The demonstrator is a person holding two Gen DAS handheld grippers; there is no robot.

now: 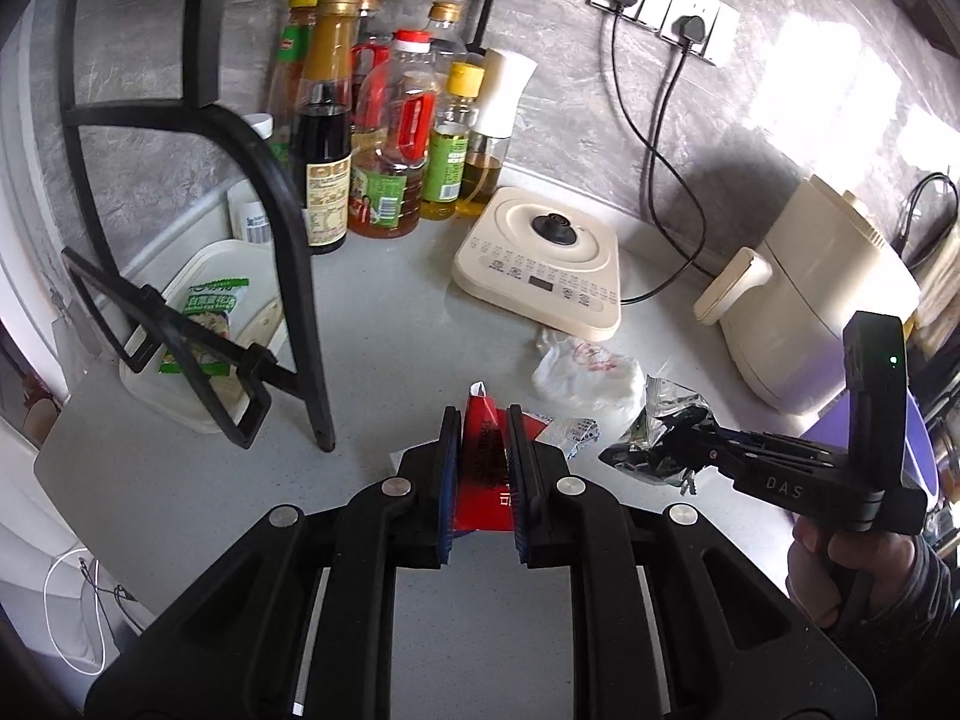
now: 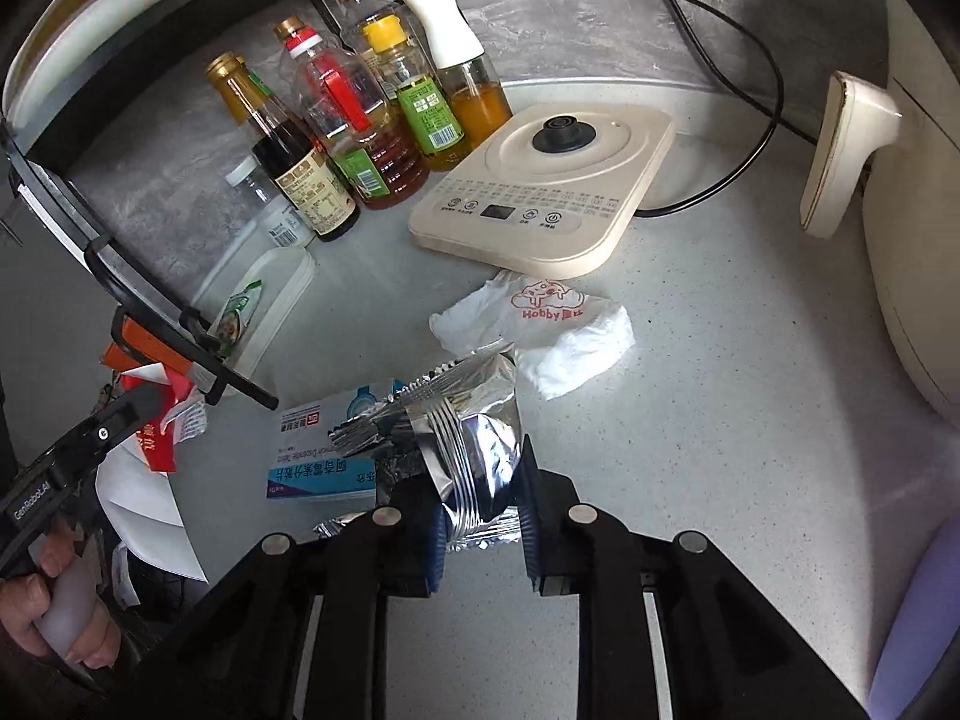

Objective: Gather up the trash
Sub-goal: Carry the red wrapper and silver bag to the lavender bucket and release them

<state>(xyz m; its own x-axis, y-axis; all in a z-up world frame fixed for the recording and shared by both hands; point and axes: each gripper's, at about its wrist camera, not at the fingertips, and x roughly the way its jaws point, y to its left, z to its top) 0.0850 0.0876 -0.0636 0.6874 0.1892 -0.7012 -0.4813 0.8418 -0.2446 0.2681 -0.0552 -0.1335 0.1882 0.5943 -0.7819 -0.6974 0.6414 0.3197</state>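
Observation:
My left gripper is shut on a red wrapper and holds it just above the grey counter. My right gripper is shut on a crumpled silver foil packet; that packet also shows in the left wrist view. A white crumpled bag with red print lies on the counter beyond the packet and shows in the left wrist view. A blue and white medicine box lies under the foil. The left gripper with the red wrapper shows at the left of the right wrist view.
A beige kettle base sits behind the trash, with several sauce and oil bottles at the back. A cream appliance stands at the right. A black rack leg and a white tray stand at the left.

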